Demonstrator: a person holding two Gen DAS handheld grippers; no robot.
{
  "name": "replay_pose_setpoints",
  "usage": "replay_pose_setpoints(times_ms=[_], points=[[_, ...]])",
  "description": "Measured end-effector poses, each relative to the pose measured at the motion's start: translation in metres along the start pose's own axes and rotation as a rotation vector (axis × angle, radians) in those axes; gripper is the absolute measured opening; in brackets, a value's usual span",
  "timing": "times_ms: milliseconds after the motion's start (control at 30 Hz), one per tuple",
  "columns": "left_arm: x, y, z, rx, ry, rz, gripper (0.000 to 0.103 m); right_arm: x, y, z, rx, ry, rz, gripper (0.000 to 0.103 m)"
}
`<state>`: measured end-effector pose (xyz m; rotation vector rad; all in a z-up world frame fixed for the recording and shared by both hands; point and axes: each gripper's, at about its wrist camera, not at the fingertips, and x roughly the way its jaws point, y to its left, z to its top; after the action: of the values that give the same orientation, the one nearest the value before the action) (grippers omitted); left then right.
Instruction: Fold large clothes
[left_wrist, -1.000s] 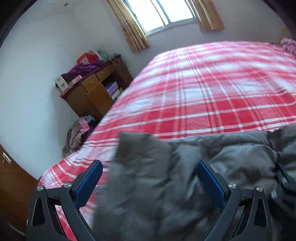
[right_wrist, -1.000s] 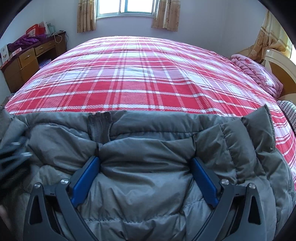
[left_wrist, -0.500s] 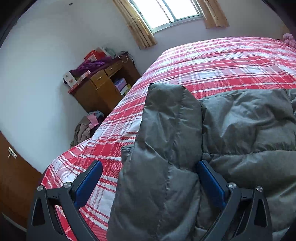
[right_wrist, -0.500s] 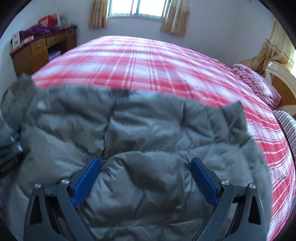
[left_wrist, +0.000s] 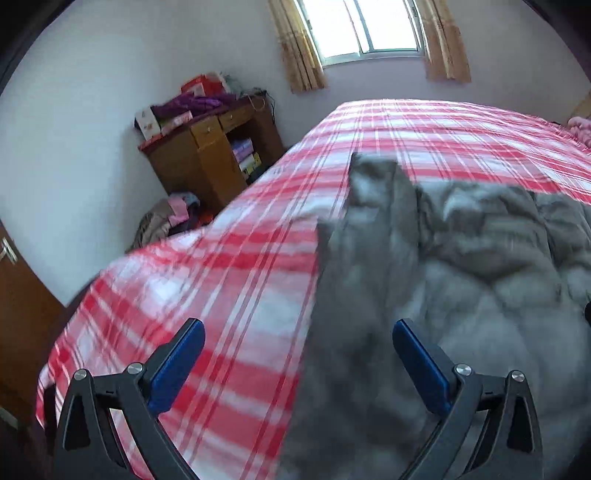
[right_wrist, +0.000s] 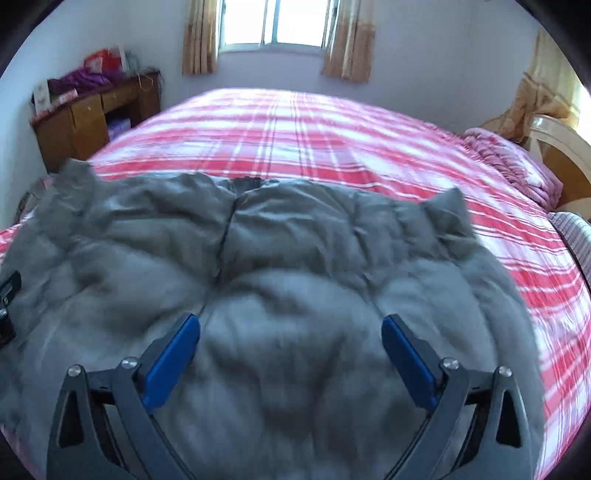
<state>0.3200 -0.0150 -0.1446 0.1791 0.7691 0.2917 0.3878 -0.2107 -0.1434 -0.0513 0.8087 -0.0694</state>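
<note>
While grey puffer jacket (right_wrist: 295, 258) lies spread near bed (right_wrist: 332, 129) front edge, left claw (left_wrist: 299, 354) and right claw (right_wrist: 291, 343) hover open, gripping nothing. Step: between folds. Next: regrasp jacket edge.

We see matching hardware on our left gripper (left_wrist: 298, 345) and right gripper (right_wrist: 291, 338): dark grey triangular-cutout finger frames, flat blue pads (left_wrist: 177, 367) facing inward, two round silver screws per finger.
</note>
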Motion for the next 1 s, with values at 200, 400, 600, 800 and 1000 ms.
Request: replay_pose_setpoints(times_ms=[200, 400, 600, 800, 1000], points=[[0.023, 0.003, -0.032, -0.064, 0.065, -0.025, 0.102, 0.0, 0.025, -0.043, -0.112, -0.043, -0.069, 0.103], [0.02, 0.008, -0.037, -0.117, 0.124, -0.103, 0.102, 0.003, 0.025, -0.037, -0.125, -0.015, -0.055, 0.102], [0.008, 0.006, -0.053, -0.143, 0.128, -0.203, 0.102, -0.046, 0.006, -0.066, -0.107, -0.083, -0.059, 0.102], [0.016, 0.006, -0.05, -0.175, 0.12, -0.289, 0.081, -0.02, 0.016, -0.075, -0.136, -0.056, -0.063, 0.103], [0.007, -0.004, -0.046, -0.177, 0.127, -0.467, 0.025, -0.017, 0.015, -0.079, -0.137, -0.066, -0.065, 0.103]])
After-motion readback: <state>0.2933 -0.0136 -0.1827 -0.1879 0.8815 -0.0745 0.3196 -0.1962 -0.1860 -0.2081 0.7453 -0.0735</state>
